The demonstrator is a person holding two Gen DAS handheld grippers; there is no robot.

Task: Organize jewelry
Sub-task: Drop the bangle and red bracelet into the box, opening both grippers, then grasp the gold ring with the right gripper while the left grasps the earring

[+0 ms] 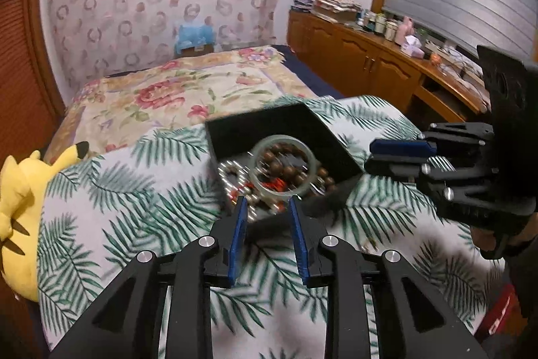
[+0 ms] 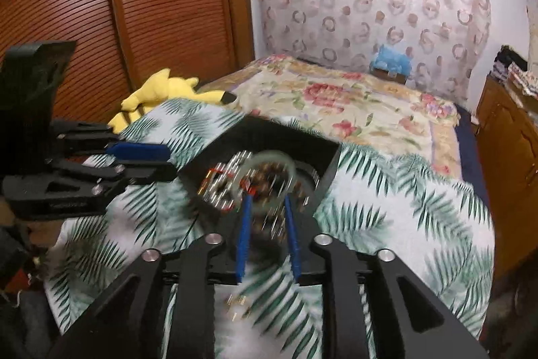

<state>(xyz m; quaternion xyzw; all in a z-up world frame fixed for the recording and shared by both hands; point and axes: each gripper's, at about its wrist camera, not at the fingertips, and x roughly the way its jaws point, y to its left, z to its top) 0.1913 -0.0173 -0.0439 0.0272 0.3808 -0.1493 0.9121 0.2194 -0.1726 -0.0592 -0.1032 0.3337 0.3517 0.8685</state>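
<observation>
An open black box [image 1: 235, 130] [image 2: 262, 130] sits on a palm-leaf cloth [image 1: 134, 190]. Inside lie a pale green bangle [image 1: 285, 139] [image 2: 269, 154], a brown bead bracelet [image 1: 289, 171] and a silver bead bracelet [image 1: 228, 170] [image 2: 218, 187], with something red among them. My left gripper [image 1: 266, 201] stands open at the box's near wall, nothing pressed between its blue pads. My right gripper [image 2: 268, 201] is open over the near side of the box, with blurred beads showing beyond its fingers. Each gripper also appears in the other's view, the right gripper [image 1: 369, 156] and the left gripper [image 2: 170, 161].
A small gold-coloured piece [image 2: 238, 301] lies blurred on the cloth under my right gripper. A yellow plush toy [image 1: 23, 190] [image 2: 161, 93] rests at the cloth's left edge. Beyond is a floral bedspread [image 1: 168, 90]; a cluttered wooden cabinet [image 1: 370, 56] runs along the right.
</observation>
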